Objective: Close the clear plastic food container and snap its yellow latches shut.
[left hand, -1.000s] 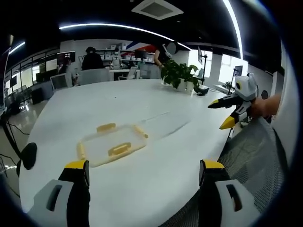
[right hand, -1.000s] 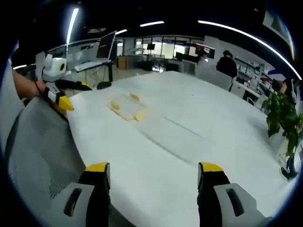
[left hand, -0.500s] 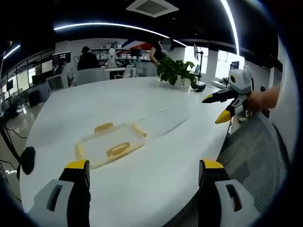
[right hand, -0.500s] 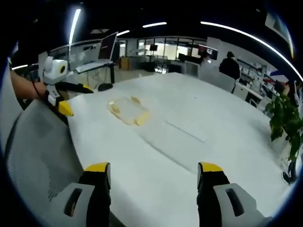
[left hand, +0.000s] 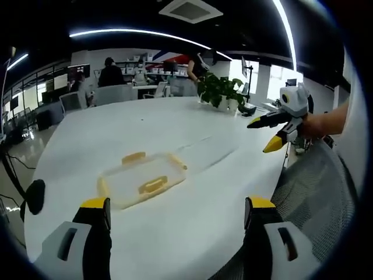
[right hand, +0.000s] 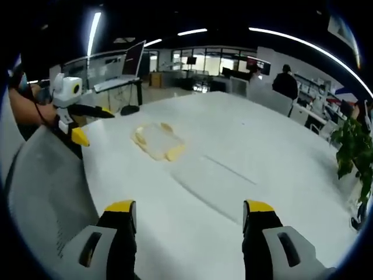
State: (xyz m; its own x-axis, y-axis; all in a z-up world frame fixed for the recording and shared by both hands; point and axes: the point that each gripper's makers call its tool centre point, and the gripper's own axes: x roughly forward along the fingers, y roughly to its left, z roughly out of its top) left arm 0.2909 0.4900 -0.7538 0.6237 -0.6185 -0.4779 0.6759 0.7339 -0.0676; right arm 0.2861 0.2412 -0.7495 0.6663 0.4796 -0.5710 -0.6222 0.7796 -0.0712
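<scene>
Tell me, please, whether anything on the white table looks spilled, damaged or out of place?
Nothing stands out. The clear plastic food container sits flat on the white table, its yellow latches intact, with no spill around it. Both hand-held grippers are open and away from it.

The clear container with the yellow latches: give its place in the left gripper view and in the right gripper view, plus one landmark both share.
Left gripper view: the container lies on the white table, left of centre, above the left jaw.
Right gripper view: the container lies upper left of centre, near the table edge.
Shared landmark: the potted plant, at the right edge in the right gripper view.
</scene>
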